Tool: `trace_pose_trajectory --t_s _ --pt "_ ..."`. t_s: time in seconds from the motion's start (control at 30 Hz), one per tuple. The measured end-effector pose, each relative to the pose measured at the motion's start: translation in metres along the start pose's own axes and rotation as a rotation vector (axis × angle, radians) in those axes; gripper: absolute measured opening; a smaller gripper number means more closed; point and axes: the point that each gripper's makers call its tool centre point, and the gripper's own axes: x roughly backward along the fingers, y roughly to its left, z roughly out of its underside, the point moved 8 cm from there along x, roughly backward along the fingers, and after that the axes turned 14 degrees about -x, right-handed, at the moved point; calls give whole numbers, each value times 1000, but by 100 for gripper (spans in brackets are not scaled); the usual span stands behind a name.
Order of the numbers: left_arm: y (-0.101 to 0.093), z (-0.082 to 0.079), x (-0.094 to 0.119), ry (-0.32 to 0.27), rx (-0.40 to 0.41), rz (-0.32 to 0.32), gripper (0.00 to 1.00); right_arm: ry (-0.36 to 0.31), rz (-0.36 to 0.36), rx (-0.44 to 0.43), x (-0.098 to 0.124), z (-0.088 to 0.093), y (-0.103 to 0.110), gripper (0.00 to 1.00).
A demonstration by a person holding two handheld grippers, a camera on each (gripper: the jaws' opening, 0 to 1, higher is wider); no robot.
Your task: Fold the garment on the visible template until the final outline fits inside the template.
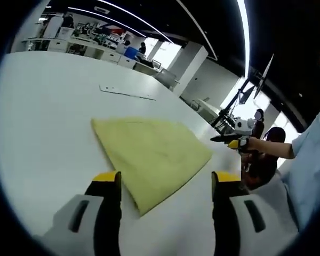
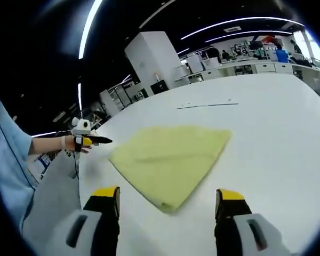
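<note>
The yellow garment (image 1: 152,157) lay folded flat on the white table (image 1: 42,122), a four-sided shape with clean, straight edges. In the left gripper view one corner pointed toward 6 o'clock, ending between the two jaws but short of them; another corner sat at 9 o'clock and the broad end toward 3 o'clock. In the right gripper view the garment (image 2: 170,157) showed a visible fold line across its top layer, its near corner at 6 o'clock, again short of the jaws.

Bare table surrounded the cloth on all sides, with the widest open surface from 9 to 12 o'clock in the left gripper view. A thin marked line on the table (image 1: 127,93) ran beyond the far edge, well apart from the garment.

The left gripper (image 1: 166,186) had its jaws spread wide, holding nothing and touching nothing. The right gripper (image 2: 168,198) was likewise spread wide and empty, clear of the cloth. In the right gripper view, the left gripper (image 2: 98,140) appeared at 9 o'clock, held in a person's hand (image 2: 72,143), just off the table edge.

Office furniture (image 2: 245,66) stood beyond the far side of the table.
</note>
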Motion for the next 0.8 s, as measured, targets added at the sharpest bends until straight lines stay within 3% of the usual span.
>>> trace_pose_trajectory --t_s 0.4,0.8 --pt "6 25 7 42 32 -36 52 34 -12 -51 -8 27 -4 44" --pt "11 43 8 51 67 -84 32 10 -26 -117 -17 34 -8 34"
